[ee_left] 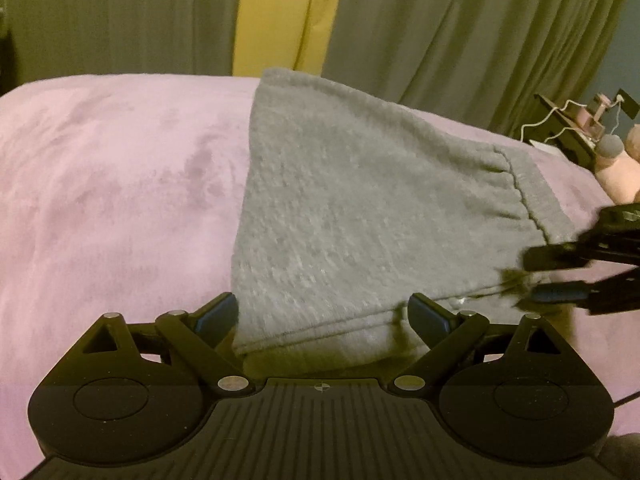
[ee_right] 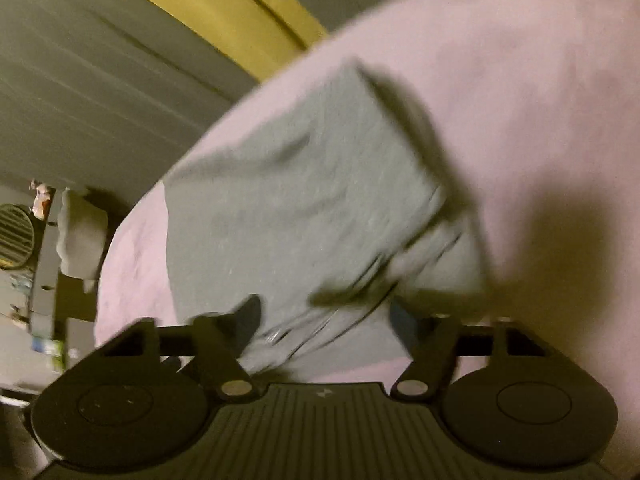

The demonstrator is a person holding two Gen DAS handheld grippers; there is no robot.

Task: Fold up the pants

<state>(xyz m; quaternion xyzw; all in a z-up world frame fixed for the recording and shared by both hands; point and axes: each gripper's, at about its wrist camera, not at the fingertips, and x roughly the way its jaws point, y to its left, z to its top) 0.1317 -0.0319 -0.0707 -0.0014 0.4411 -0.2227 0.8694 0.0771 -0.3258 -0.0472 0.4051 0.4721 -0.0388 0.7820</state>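
left wrist: pants (ee_left: 352,216) hem between spread left gripper (ee_left: 323,320) fingers, ungripped.

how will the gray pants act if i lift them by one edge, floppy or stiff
Probably floppy: the gray pants lie in soft folded layers that follow the pink blanket, so a lifted edge would likely sag and unfold. The fuzzy knit looks grippy, not slippery. They seem light for their size, and nothing about them would roll or tip.
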